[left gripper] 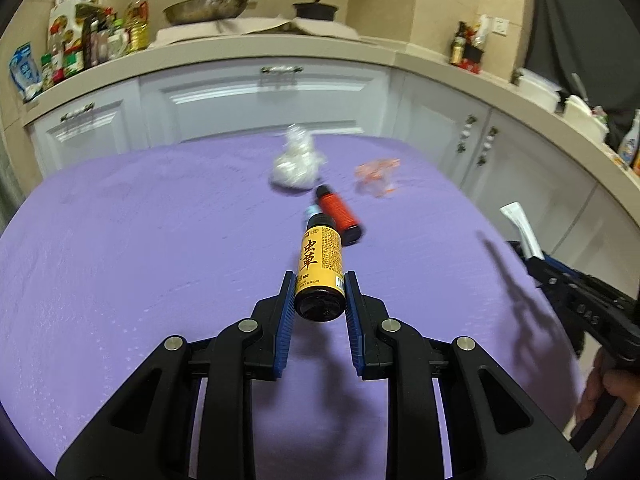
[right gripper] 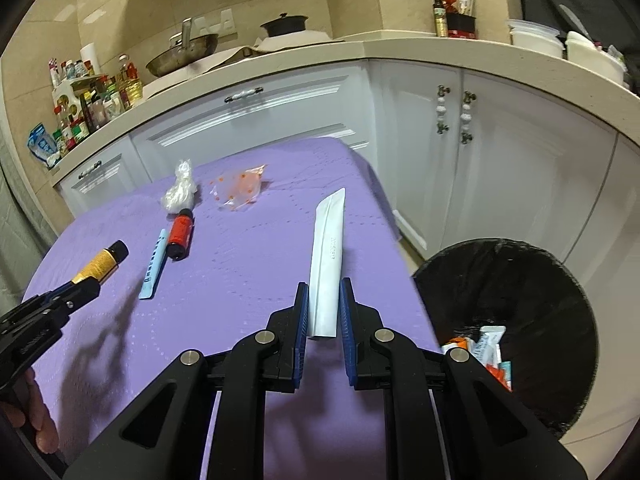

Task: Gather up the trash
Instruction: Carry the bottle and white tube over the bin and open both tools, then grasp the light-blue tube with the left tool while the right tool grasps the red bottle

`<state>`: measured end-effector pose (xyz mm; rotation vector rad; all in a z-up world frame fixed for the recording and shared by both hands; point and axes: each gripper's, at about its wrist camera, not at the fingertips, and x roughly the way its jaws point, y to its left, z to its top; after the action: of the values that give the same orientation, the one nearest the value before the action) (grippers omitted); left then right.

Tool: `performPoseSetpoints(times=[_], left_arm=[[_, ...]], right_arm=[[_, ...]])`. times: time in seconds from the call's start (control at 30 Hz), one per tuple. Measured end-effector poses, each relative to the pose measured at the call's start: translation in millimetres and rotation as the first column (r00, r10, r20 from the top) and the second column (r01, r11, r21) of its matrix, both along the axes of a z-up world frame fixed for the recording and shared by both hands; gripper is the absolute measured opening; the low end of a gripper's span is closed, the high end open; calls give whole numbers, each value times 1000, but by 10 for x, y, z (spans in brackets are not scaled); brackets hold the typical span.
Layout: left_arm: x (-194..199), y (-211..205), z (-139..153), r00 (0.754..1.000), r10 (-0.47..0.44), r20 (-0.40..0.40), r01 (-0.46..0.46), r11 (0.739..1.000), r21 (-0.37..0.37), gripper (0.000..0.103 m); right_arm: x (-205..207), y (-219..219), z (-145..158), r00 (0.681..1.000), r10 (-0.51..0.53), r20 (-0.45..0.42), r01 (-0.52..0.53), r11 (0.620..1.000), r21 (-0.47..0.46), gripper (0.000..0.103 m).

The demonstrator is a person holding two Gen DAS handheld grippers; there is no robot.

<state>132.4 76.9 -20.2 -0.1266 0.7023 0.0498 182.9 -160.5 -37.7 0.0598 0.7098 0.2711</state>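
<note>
Your left gripper [left gripper: 320,292] clamps yellow-label bottle [left gripper: 321,264] above purple tablecloth [left gripper: 140,240]. Your right gripper [right gripper: 325,300] pinches white sachet [right gripper: 326,264], near bin [right gripper: 520,280] beside table.

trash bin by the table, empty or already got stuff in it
Not empty. The right wrist view shows several wrappers lying at the bottom of the black-lined trash bin; most of it is unfilled.

Two wrist fisheyes, angled down, close over the shared purple tabletop [left gripper: 160,240] and counter beyond.
</note>
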Motion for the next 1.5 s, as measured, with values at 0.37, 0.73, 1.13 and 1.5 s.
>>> performPoseSetpoints(times=[0.37,0.73,1.13,1.5], left_arm=[[119,-953,131,975,-218,44,217,976,13,23],[386,-2151,16,915,-401,35,399,915,50,23],[623,-2758,-306,900,-434,-33,435,896,87,42],[501,-2485,-213,927,-375,-19,375,925,61,55]], right_arm=[[-134,-729,18,986,-168,17,168,986,-4,16],[-201,-1575,-86,947,-322,1,322,947,25,16],[-25,-1855,-312,939,-343,-38,344,938,30,38],[-142,-1728,-167,946,-325,-5,325,945,33,42]])
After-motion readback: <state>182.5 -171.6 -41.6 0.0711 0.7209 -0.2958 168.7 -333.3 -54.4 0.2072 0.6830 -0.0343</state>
